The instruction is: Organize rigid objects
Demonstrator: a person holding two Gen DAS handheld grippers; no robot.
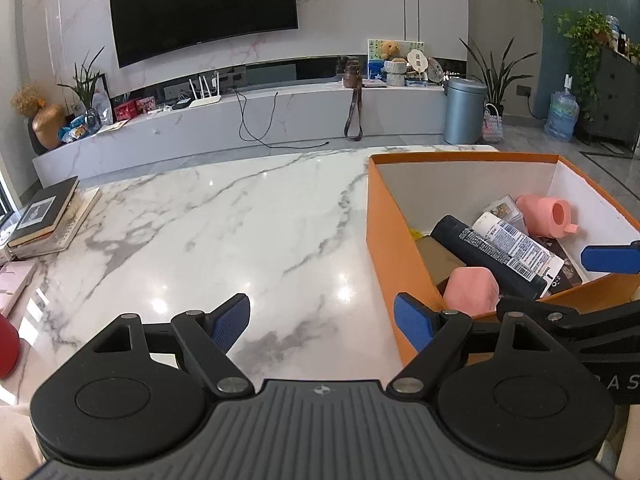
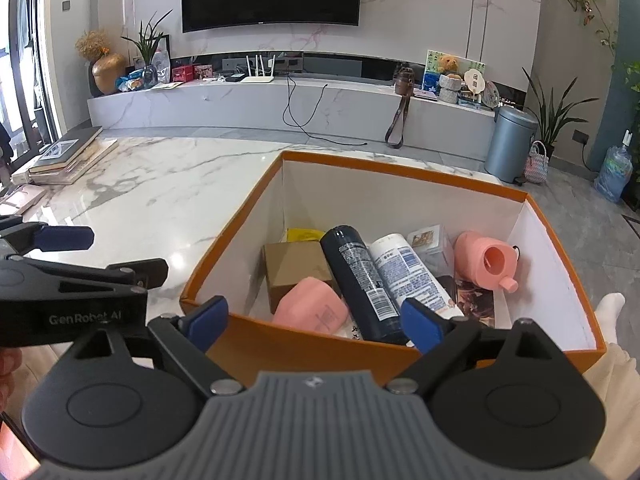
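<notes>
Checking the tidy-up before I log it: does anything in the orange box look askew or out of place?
Nothing looks damaged or spilled. The items in the orange box lie jumbled: the dark can and white tube slant side by side, leaning over the brown carton.

We look low from behind each gripper, forward along its jaws toward the TV wall [image 1: 204, 12]. Our left wrist view faces the bare marble worktop [image 1: 240, 232], with the orange box [image 1: 384, 240] to its right; our right wrist view sits close above that box. Both views share box, worktop and wall.
</notes>
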